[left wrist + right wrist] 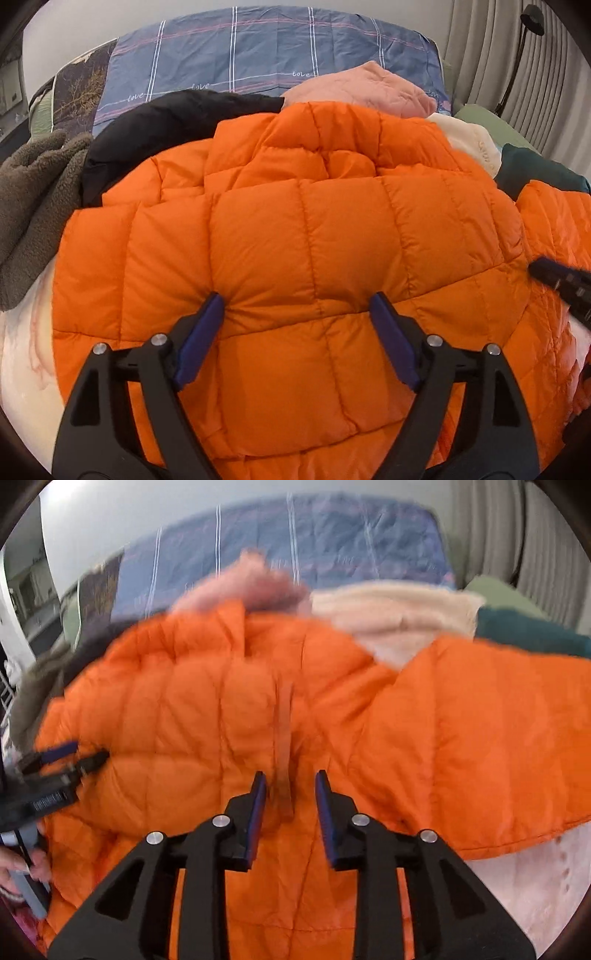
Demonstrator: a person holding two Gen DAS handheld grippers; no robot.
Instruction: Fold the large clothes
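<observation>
orange quilted puffer jacket | spread flat, rumpled | on bed, among other clothes

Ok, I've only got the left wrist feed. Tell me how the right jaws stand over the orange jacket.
Observer: The right gripper is above the orange jacket, with its jaws open on a narrow gap and not closed on anything.
Operator: Give me what's straight ahead of it.
Observer: A darker orange strip runs down the jacket into that gap. The view is blurred, so I cannot tell what it is.
Operator: Now describe its right side.
Observer: What looks like a sleeve lies spread to the right, with its edge over a pale pink sheet.
</observation>
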